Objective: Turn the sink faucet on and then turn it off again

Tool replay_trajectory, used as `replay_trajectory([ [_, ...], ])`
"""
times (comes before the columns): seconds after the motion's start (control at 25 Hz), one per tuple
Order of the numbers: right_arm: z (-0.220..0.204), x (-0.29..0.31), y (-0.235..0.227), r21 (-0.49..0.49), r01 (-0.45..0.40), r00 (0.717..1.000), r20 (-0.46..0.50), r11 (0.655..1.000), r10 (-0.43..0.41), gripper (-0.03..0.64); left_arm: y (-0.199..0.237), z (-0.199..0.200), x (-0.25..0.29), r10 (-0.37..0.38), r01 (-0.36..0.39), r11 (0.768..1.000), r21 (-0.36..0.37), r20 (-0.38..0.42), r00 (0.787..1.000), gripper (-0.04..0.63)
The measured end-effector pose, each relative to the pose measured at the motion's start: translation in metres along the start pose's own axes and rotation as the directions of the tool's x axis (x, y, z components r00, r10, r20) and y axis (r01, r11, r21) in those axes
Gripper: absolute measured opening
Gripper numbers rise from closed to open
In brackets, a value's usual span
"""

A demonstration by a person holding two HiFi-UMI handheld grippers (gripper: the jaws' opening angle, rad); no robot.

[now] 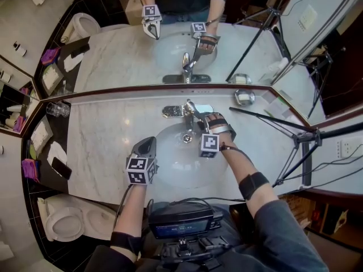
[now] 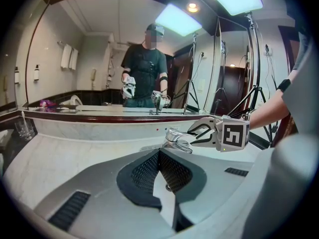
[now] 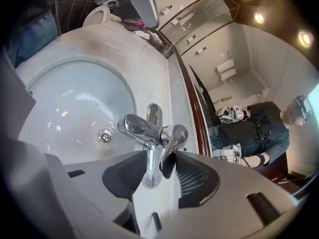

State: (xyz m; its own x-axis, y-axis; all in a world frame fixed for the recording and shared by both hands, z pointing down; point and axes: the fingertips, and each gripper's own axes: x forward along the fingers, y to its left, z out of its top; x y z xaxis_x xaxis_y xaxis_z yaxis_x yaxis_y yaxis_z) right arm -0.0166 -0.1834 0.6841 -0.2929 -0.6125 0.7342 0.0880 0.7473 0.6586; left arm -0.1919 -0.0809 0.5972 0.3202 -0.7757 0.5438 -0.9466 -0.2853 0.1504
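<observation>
The chrome faucet (image 1: 188,111) stands behind the white sink basin (image 1: 170,171) set in a marble counter. My right gripper (image 1: 198,121) reaches over the basin to it. In the right gripper view the jaws (image 3: 159,166) stand open around the faucet's lever handle (image 3: 172,141), whose tip lies between the pads, close to the right one. The spout (image 3: 138,128) points toward the drain (image 3: 104,136); I see no stream of water. My left gripper (image 1: 146,144) hovers over the basin's left side, shut on nothing (image 2: 160,156). From there the right gripper (image 2: 202,133) shows at the faucet (image 2: 177,138).
A wall mirror (image 1: 170,38) runs behind the counter. A glass tumbler (image 1: 57,109) stands at the back left, a soap dish (image 1: 245,97) at the back right. Tripod legs (image 1: 283,123) cross the counter's right end. A toilet (image 1: 65,222) stands at lower left.
</observation>
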Motion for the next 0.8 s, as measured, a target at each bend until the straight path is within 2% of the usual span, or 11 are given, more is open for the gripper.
replay_trajectory([
  [0.24,0.006,-0.024,-0.006,0.141,0.02,0.999,0.031,0.99,-0.024,0.184,-0.001,-0.004,-0.006,0.004,-0.004,1.0,0.002,0.0,1.0,0.003],
  [0.36,0.006,-0.043,-0.011,0.229,0.037,0.998,0.049,0.973,-0.049,0.167,-0.003,-0.003,-0.008,0.001,-0.001,1.0,0.005,0.006,1.0,0.003],
  [0.44,0.004,-0.058,-0.015,0.289,0.047,0.996,0.055,0.956,-0.065,0.135,-0.004,-0.001,-0.011,0.0,0.0,1.0,0.009,0.011,1.0,0.003],
  [0.56,0.002,-0.076,-0.018,0.395,0.05,0.994,0.073,0.917,-0.086,0.046,-0.005,0.003,-0.014,0.001,-0.001,1.0,0.01,0.022,1.0,0.003],
  [0.68,-0.001,-0.091,-0.016,0.478,0.053,0.991,0.086,0.877,-0.106,0.028,-0.008,0.005,-0.019,0.003,-0.003,1.0,0.014,0.034,0.999,0.003],
  [0.8,-0.004,-0.104,-0.012,0.508,0.067,0.988,0.084,0.859,-0.128,0.02,-0.013,0.006,-0.022,0.002,-0.003,1.0,0.019,0.042,0.999,0.003],
])
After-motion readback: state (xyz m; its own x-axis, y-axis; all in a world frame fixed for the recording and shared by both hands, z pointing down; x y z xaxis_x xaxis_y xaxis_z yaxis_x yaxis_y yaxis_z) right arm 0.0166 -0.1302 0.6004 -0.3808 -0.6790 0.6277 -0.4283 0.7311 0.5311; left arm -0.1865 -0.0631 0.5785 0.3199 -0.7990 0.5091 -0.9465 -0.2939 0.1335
